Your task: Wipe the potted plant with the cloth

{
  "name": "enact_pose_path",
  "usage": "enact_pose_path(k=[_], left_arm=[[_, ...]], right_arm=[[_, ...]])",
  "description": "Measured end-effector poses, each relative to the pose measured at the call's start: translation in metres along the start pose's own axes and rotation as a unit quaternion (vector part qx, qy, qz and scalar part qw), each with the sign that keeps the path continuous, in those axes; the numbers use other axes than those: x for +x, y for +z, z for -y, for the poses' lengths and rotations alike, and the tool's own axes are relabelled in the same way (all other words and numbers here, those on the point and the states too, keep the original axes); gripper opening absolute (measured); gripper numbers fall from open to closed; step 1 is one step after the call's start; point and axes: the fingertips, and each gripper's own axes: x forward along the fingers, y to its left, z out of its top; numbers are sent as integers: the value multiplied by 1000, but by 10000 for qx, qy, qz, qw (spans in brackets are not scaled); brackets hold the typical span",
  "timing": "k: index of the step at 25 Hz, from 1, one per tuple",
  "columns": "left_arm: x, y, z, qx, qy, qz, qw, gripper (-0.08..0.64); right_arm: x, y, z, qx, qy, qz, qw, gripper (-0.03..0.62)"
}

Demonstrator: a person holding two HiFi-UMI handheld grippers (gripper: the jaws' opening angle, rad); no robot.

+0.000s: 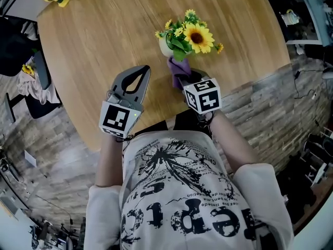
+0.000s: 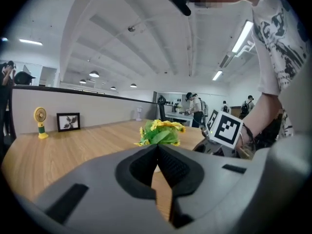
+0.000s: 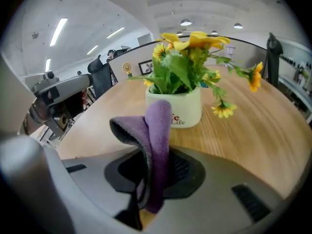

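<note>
Right gripper (image 3: 157, 162) fingers pinch folded fleecy purple cloth (image 3: 158, 126) near glossy potted plant (image 3: 184, 107); left gripper (image 2: 157, 149) fingers closed, empty.

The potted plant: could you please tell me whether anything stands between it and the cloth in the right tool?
Nothing visible does. The right tool, shut on the purple cloth, points straight at the potted plant. Only bare wooden table shows between the tool and the plant.

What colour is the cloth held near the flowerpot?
Purple; the cloth shows best in the right gripper view.
</note>
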Motion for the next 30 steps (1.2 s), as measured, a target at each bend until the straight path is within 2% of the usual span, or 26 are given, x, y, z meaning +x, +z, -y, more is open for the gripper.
enact_pose_path(k=[3, 6, 8, 11, 14, 17, 21, 24, 30], left_arm=[[11, -2, 3, -61, -74, -9, 10000, 3], [23, -12, 4, -428, -196, -85, 9989, 18], [33, -23, 3, -646, -276, -227, 9973, 112], [50, -37, 4, -696, -439, -391, 9958, 244], [67, -46, 9, -551, -773, -495, 9942, 369], [83, -53, 11, -315, -983, -613, 9928, 442], [108, -54, 11, -123, -1145, -560, 9918, 540], [122, -51, 9, -18, -1268, -569, 9903, 577], [151, -52, 6, 436, -1560, -762, 9839, 589]], right_arm=[[-10, -6, 19, -22, -136, -38, 9999, 80], [-21, -10, 44, 57, -398, -35, 9992, 80], [-27, -10, 62, 159, -570, -20, 9982, 80], [-33, -8, 87, 340, -795, 35, 9963, 78], [-34, -3, 107, 490, -956, 126, 9941, 78], [-34, 2, 120, 573, -1040, 185, 9928, 80], [-37, 14, 139, 554, -1174, 272, 9912, 79], [-35, 24, 147, 515, -1183, 328, 9911, 79], [-31, 32, 159, 483, -1099, 336, 9922, 80]])
